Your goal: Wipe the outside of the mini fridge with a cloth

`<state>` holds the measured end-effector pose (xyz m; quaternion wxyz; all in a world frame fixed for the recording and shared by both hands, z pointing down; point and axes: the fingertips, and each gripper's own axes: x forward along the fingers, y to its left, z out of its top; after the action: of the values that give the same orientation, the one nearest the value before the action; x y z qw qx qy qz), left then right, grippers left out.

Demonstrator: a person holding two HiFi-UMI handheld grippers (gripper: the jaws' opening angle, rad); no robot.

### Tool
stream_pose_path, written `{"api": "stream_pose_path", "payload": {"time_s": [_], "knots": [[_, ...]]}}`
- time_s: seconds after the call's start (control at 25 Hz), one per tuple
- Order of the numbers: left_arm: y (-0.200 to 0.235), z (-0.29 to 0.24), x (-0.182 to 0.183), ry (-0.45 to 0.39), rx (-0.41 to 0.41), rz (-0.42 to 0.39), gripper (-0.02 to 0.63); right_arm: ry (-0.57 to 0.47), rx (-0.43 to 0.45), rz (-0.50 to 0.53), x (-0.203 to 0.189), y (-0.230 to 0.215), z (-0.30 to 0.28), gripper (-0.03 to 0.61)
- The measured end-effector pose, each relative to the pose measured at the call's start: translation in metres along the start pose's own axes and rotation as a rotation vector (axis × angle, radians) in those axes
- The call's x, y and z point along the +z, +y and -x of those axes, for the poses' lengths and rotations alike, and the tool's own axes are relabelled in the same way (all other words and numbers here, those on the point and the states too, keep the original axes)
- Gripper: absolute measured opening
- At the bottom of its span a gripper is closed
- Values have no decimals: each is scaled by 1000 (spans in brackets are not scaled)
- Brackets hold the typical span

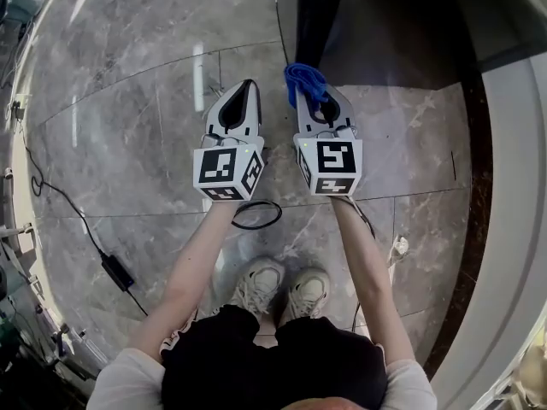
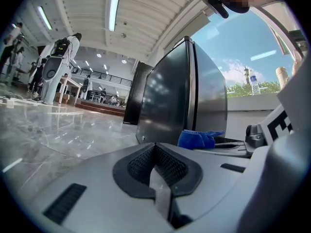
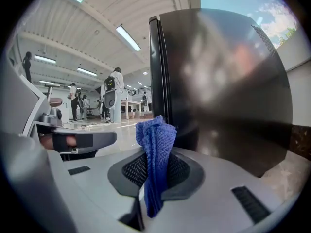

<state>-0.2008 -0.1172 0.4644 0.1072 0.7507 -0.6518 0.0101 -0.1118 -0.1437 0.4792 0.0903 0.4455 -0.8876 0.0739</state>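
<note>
The mini fridge [image 3: 223,86] is a dark, glossy box standing right in front of me; in the head view its top [image 1: 385,24] fills the upper middle, and the left gripper view shows it [image 2: 184,91] ahead to the right. My right gripper [image 1: 313,92] is shut on a folded blue cloth [image 3: 156,159], which sticks up between the jaws close to the fridge's front corner; the cloth [image 1: 304,79] shows at the fridge's near edge. My left gripper [image 1: 246,88] hangs beside it, shut, with nothing in it; the blue cloth [image 2: 199,139] lies to its right.
Grey marble floor [image 1: 128,118] spreads to the left. A black cable loop [image 1: 256,214] lies by my feet, and a power brick with cord [image 1: 115,272] at lower left. A pale wall or counter edge [image 1: 513,186] runs down the right. People and tables [image 2: 53,67] stand far off.
</note>
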Motion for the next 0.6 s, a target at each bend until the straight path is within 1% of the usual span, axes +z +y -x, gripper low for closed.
{"api": "stream_pose_path", "payload": {"time_s": [0.28, 0.4, 0.48, 0.6], "knots": [[-7, -7, -7, 16, -19, 5, 5, 5, -14, 27, -4, -11, -5, 64], [-21, -12, -10, 24, -51, 9, 5, -1, -34, 21, -5, -23, -2, 64], [-33, -16, -12, 29, -79, 8, 5, -3, -33, 23, -6, -31, 0, 64], [-52, -22, -15, 32, -122, -6, 5, -5, -43, 19, -8, -42, 4, 64]]}}
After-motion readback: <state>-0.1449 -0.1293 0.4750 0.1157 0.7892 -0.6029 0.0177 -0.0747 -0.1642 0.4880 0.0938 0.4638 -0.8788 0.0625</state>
